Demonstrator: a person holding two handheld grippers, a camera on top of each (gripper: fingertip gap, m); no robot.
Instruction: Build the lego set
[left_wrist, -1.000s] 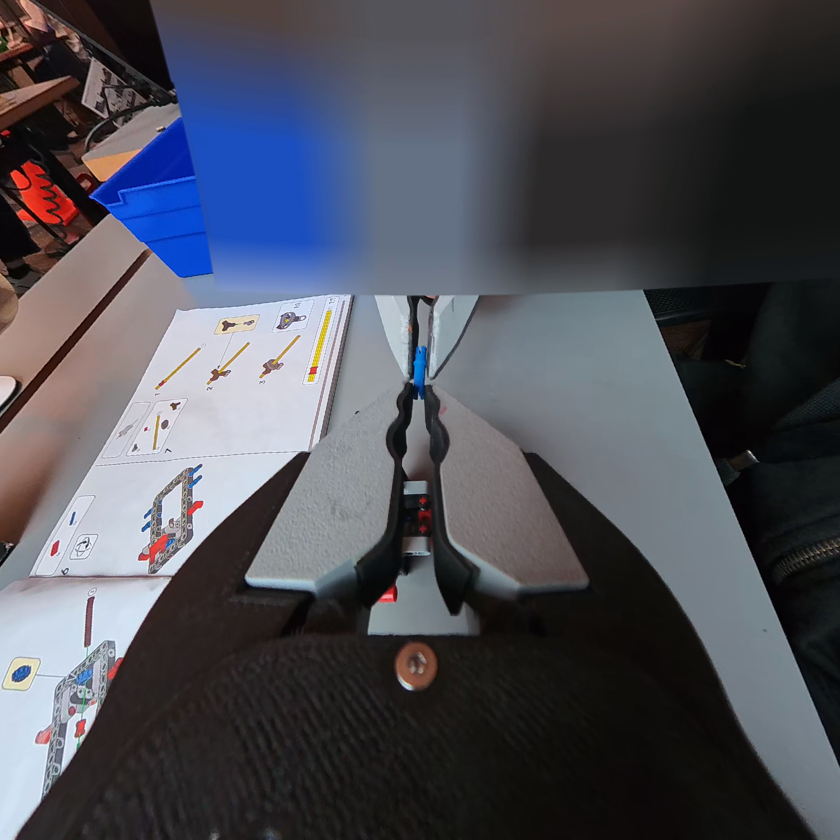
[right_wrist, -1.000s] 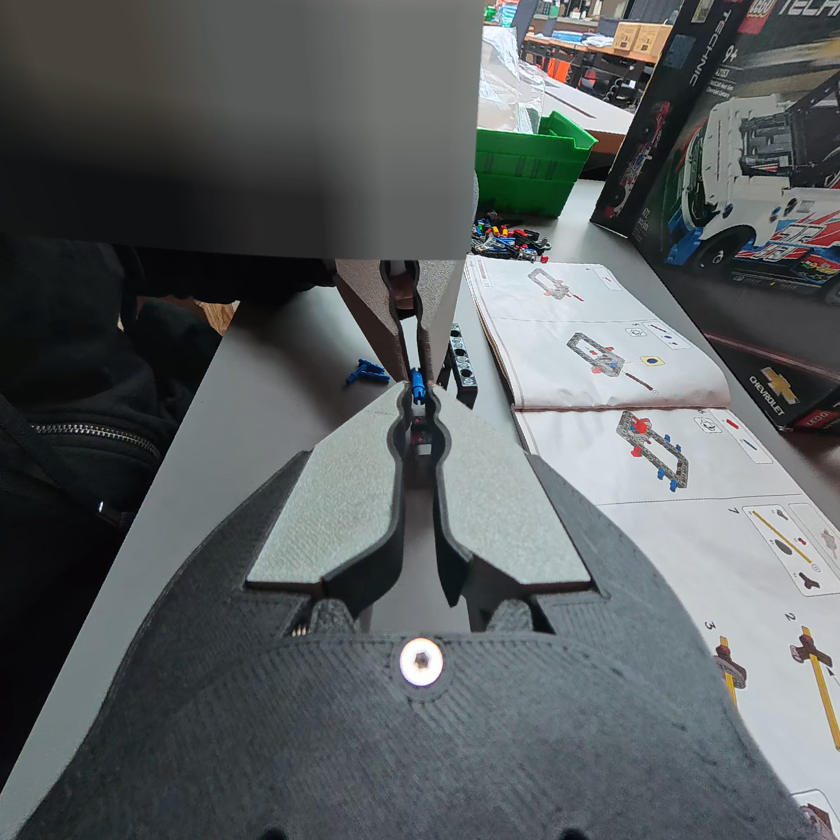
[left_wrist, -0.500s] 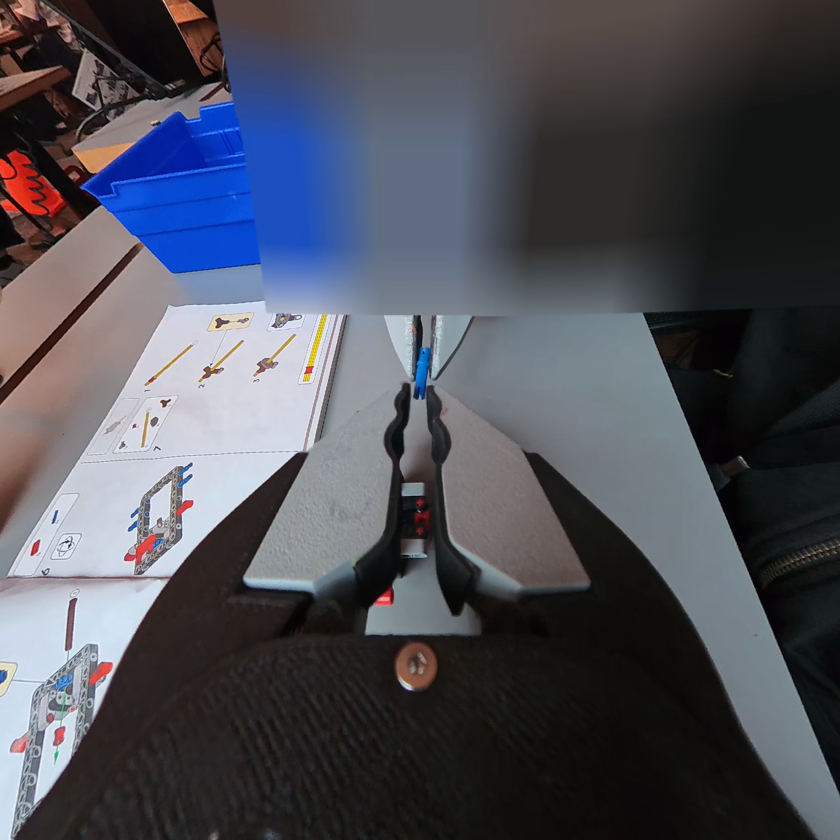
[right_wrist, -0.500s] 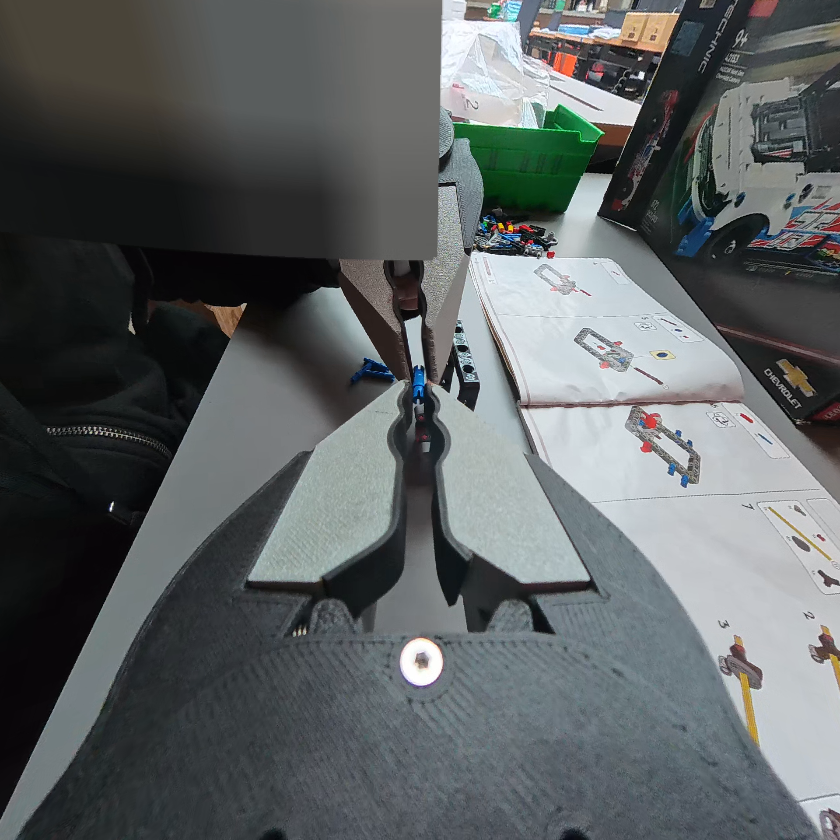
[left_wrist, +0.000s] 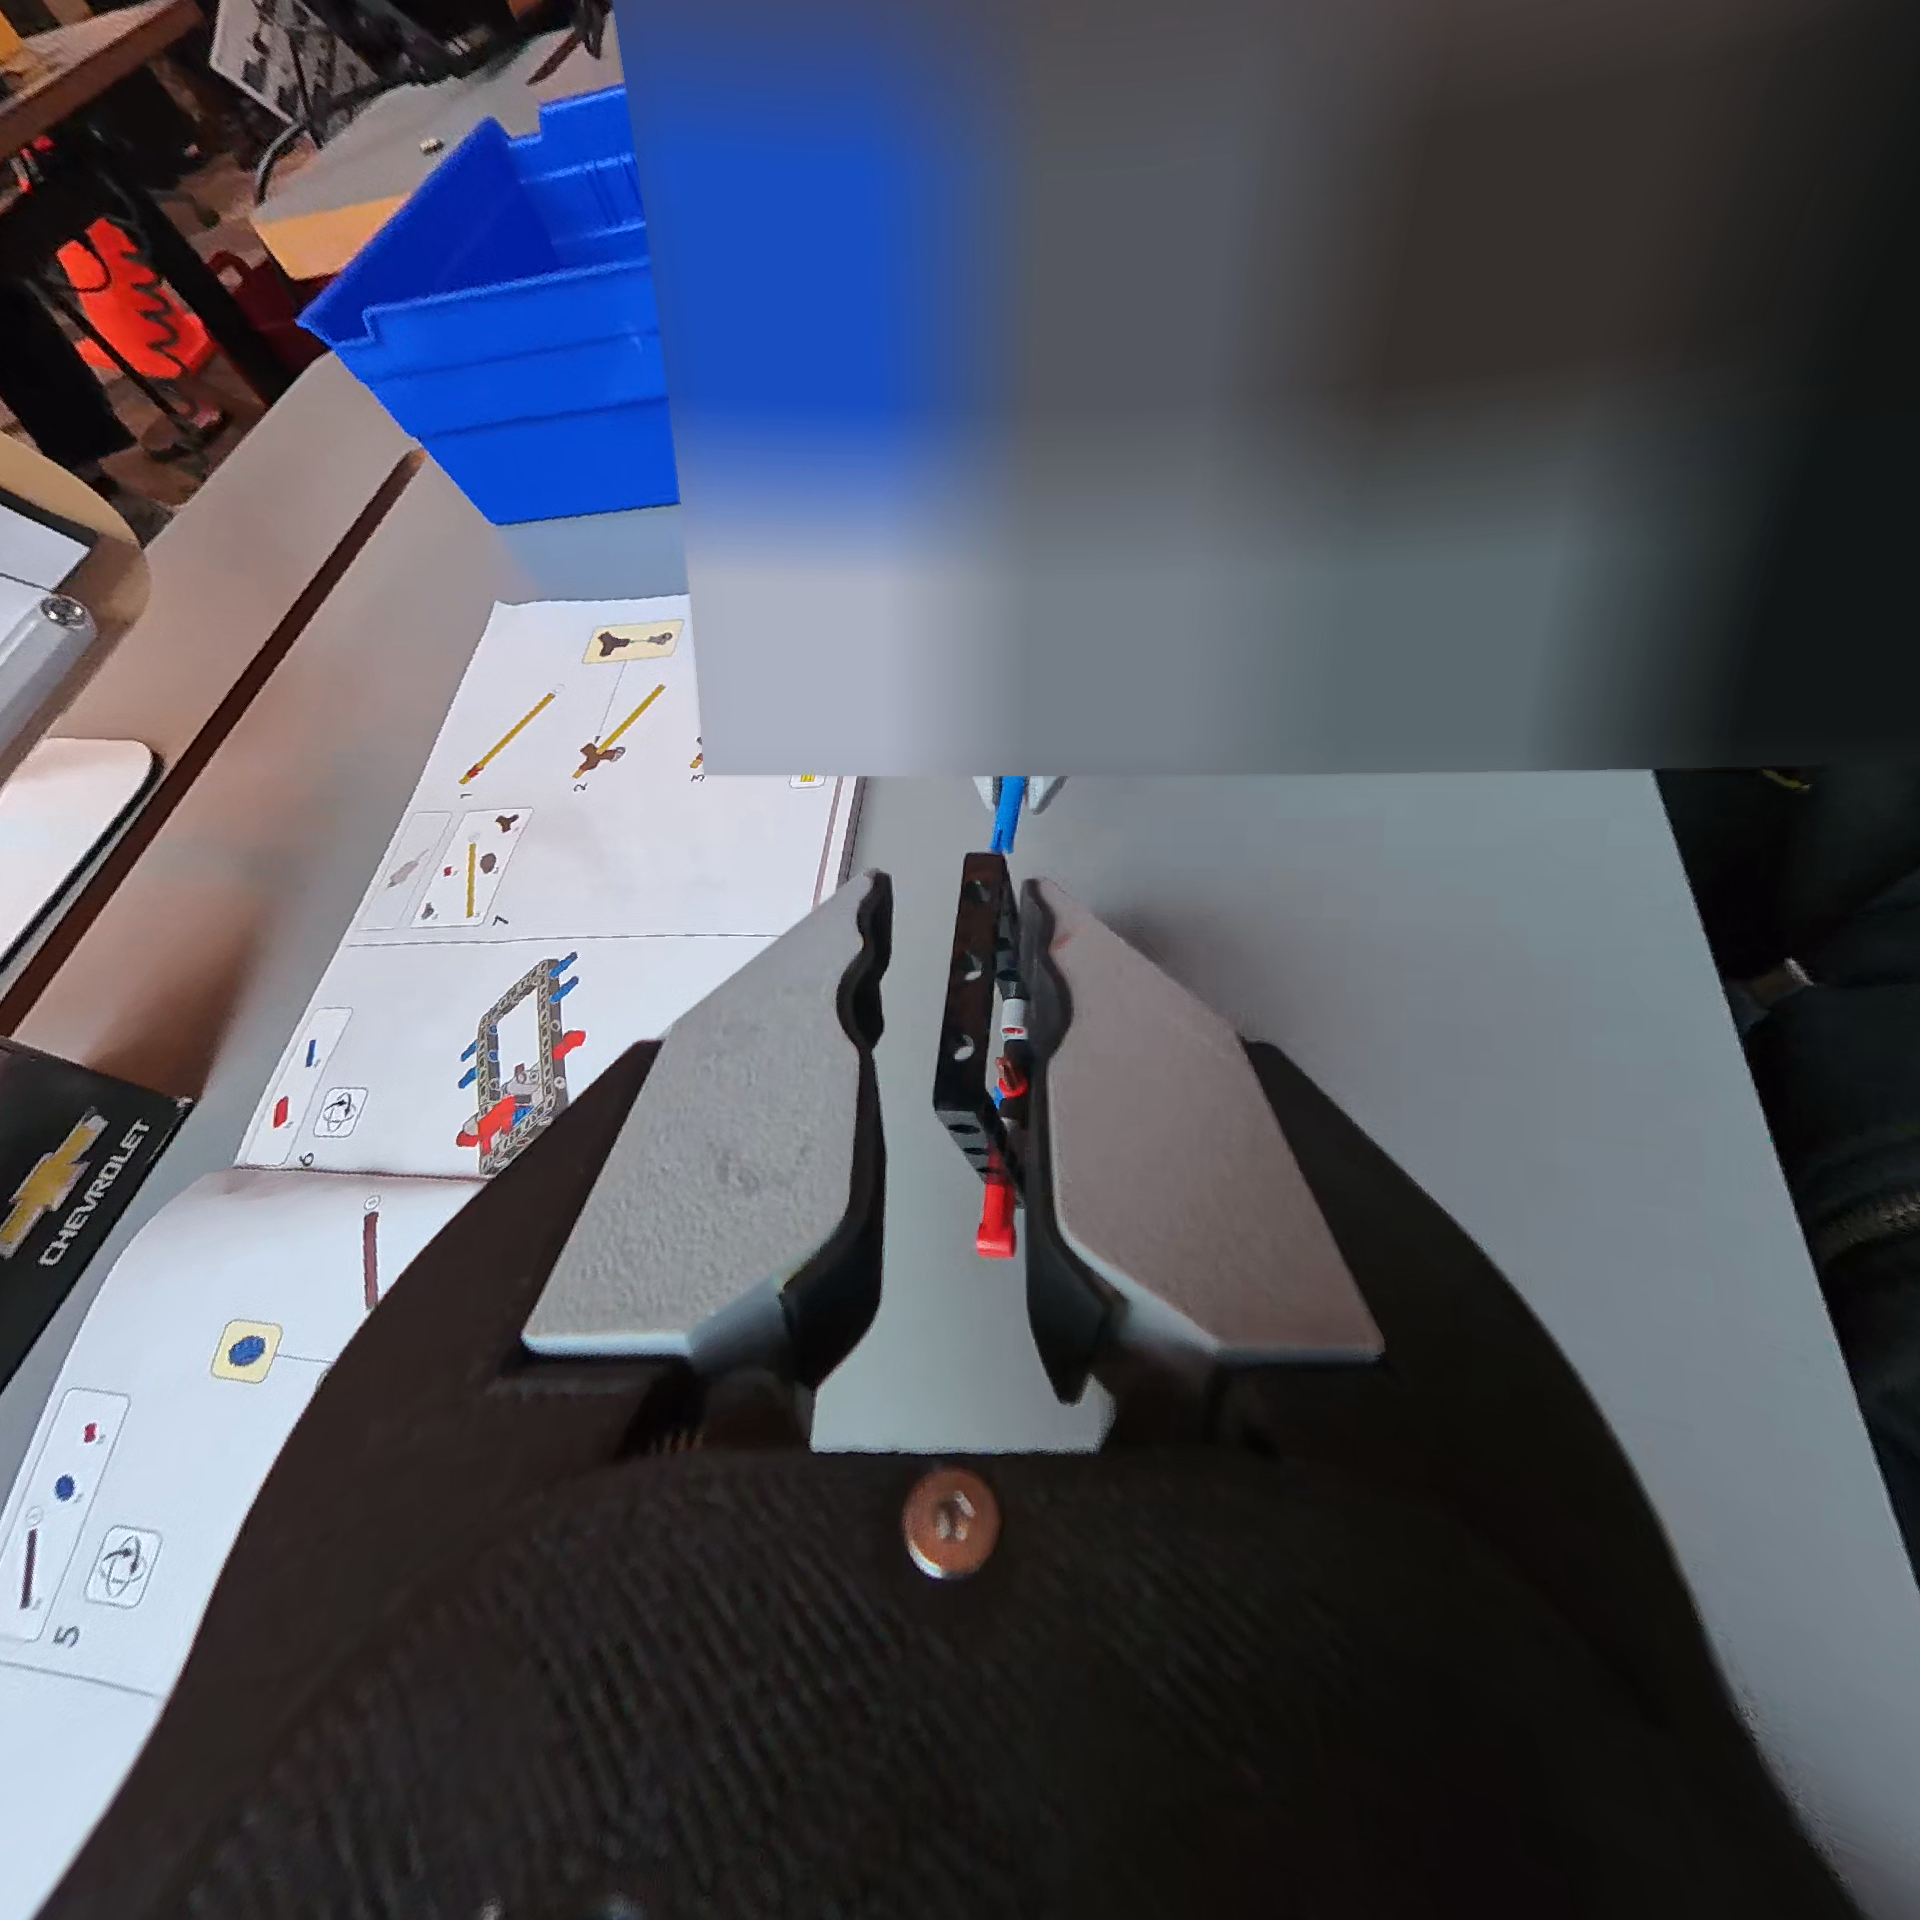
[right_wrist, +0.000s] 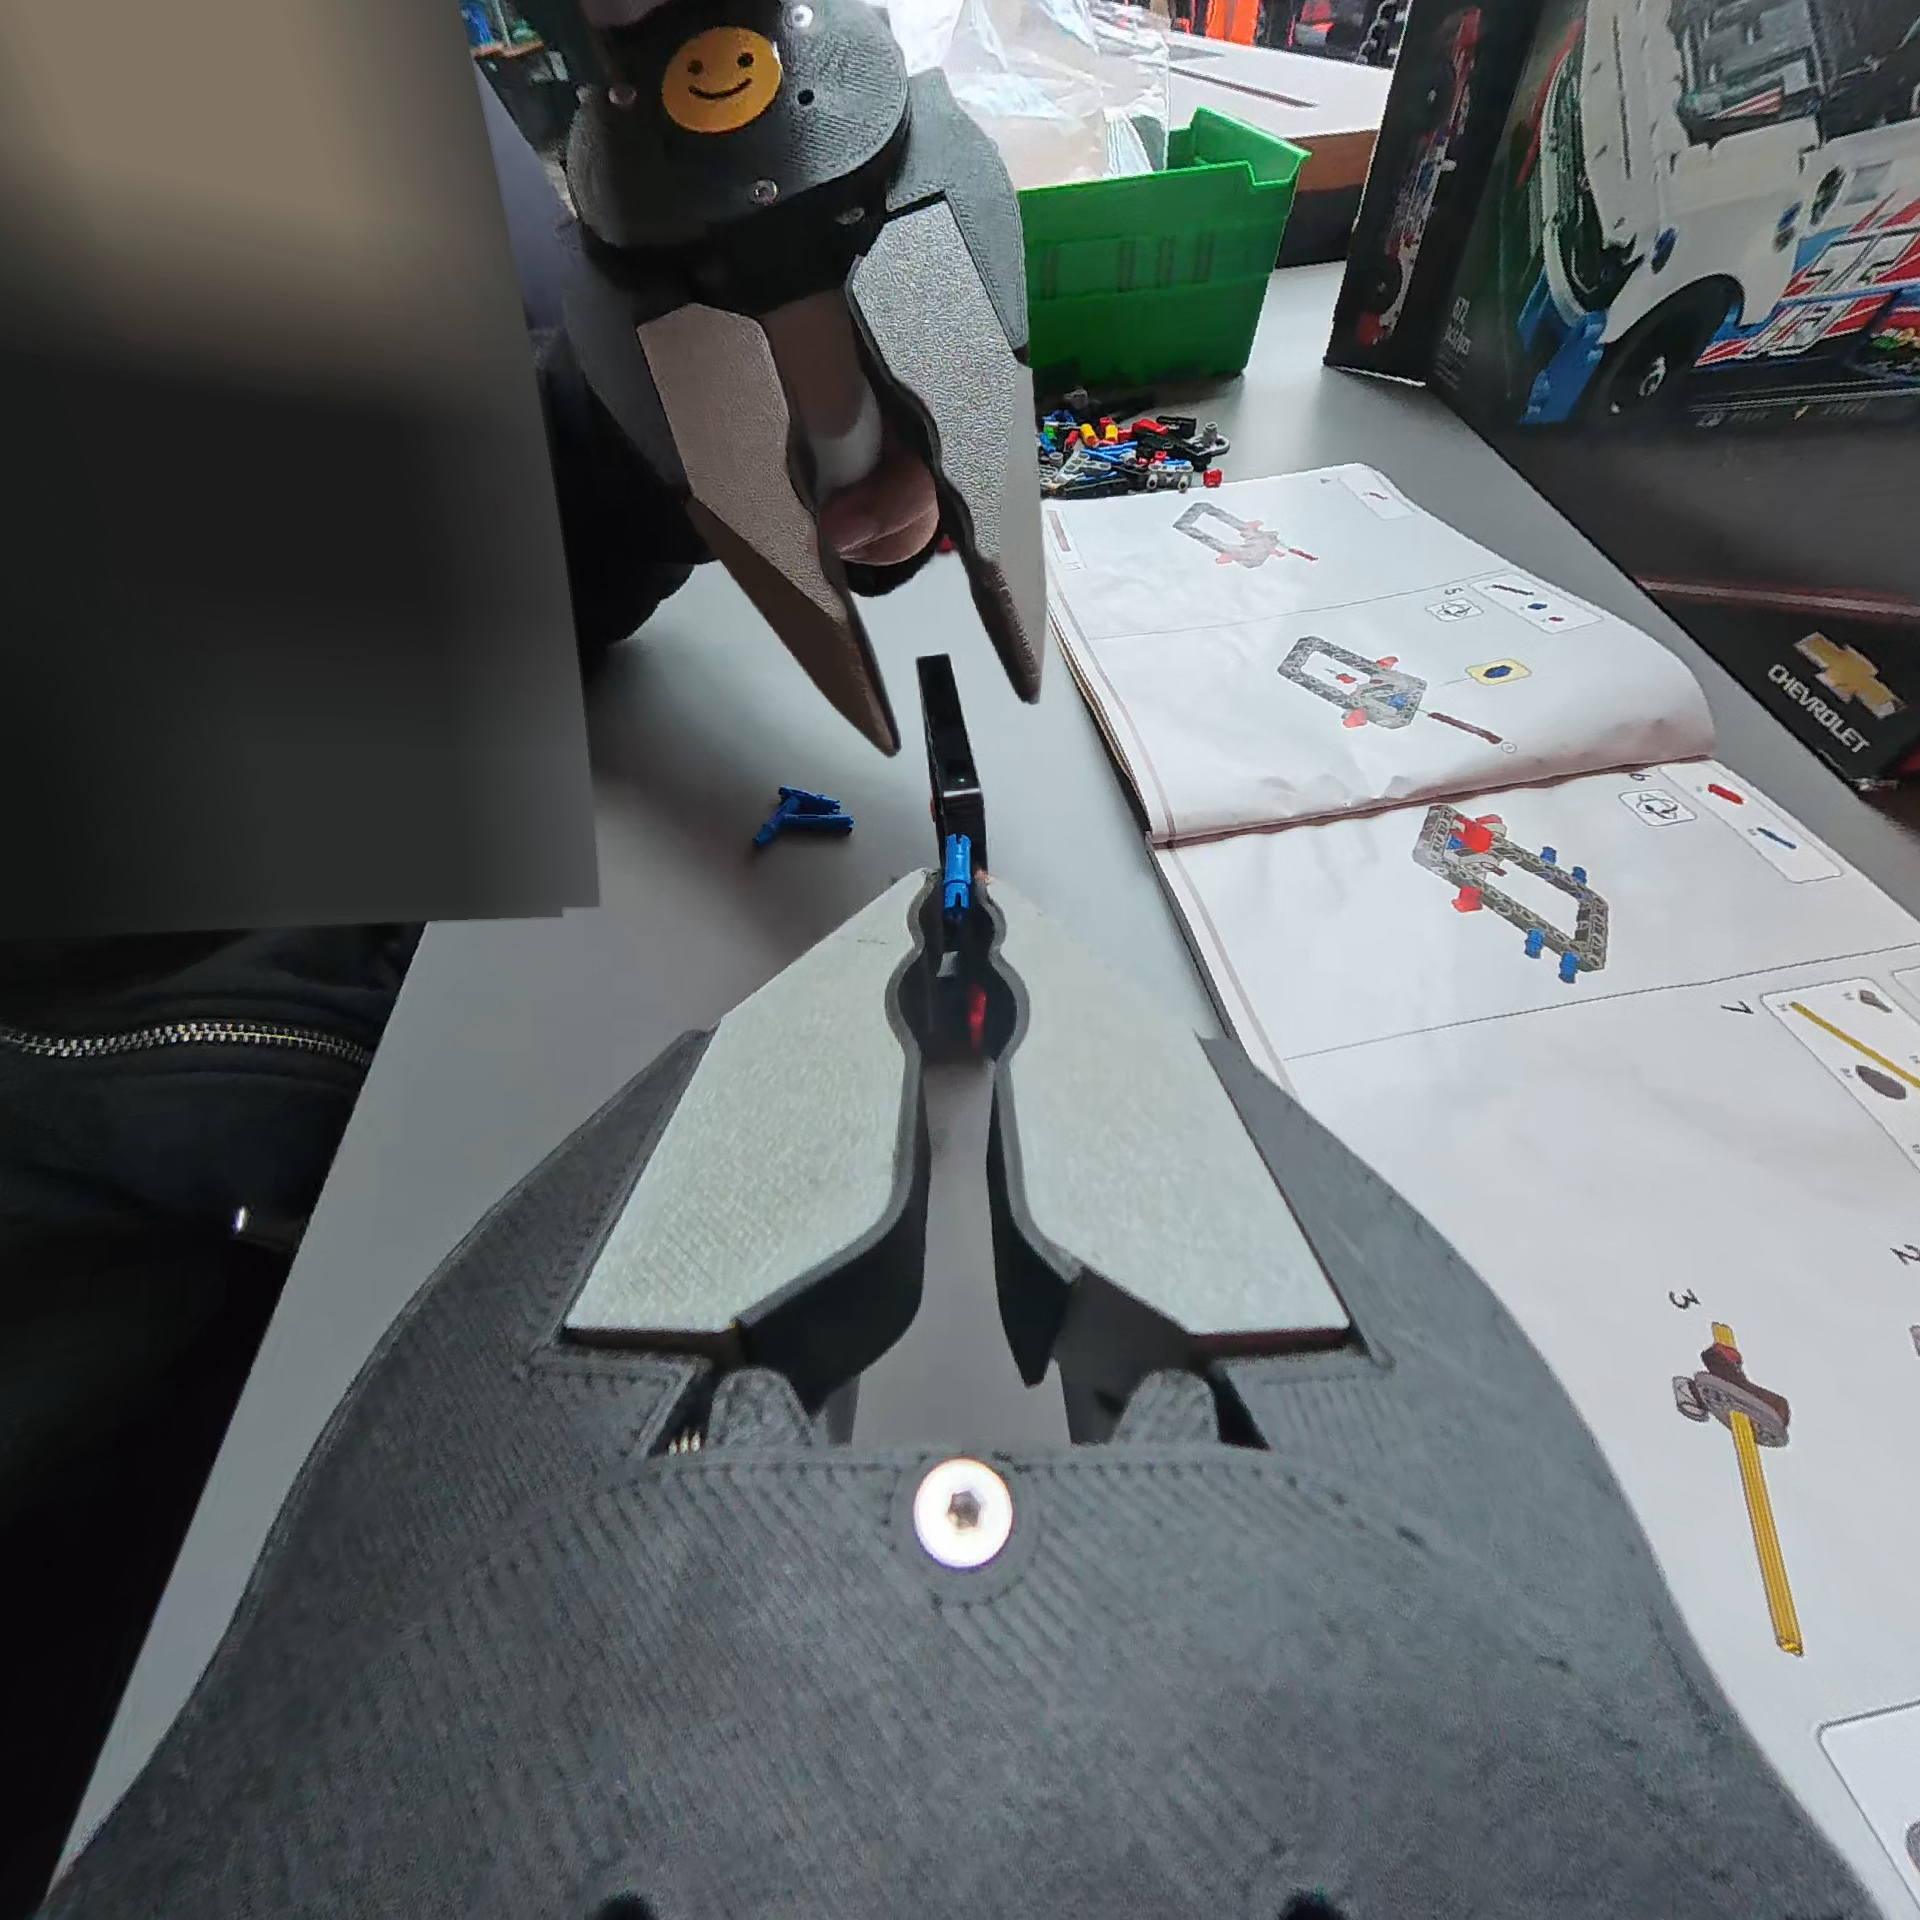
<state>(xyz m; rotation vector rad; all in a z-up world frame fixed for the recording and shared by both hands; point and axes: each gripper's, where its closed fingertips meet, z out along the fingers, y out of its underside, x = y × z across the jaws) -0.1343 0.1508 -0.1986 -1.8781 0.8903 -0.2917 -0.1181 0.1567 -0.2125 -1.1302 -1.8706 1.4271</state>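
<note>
Right wrist view: your right gripper (right_wrist: 956, 894) pinches the blue pin (right_wrist: 957, 868) on the black frame (right_wrist: 948, 743).
Left gripper (left_wrist: 956, 894): yours, spread apart around it.

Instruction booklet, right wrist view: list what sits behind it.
A pile of loose lego pieces lies just behind the instruction booklet, then a green bin. The bin's front wall hides its contents.

From my left wrist camera, a blur patch covers twelve to two o'clock, hiding most of the blue bin (left_wrist: 499, 343) and all but the fingertips of the right gripper (left_wrist: 1013, 795). The instruction booklet (left_wrist: 582, 894) runs off at nine o'clock. On my right wrist camera, the loose pieces (right_wrist: 1132, 452) by the green bin (right_wrist: 1153, 260) are too small to tell apart.
</note>
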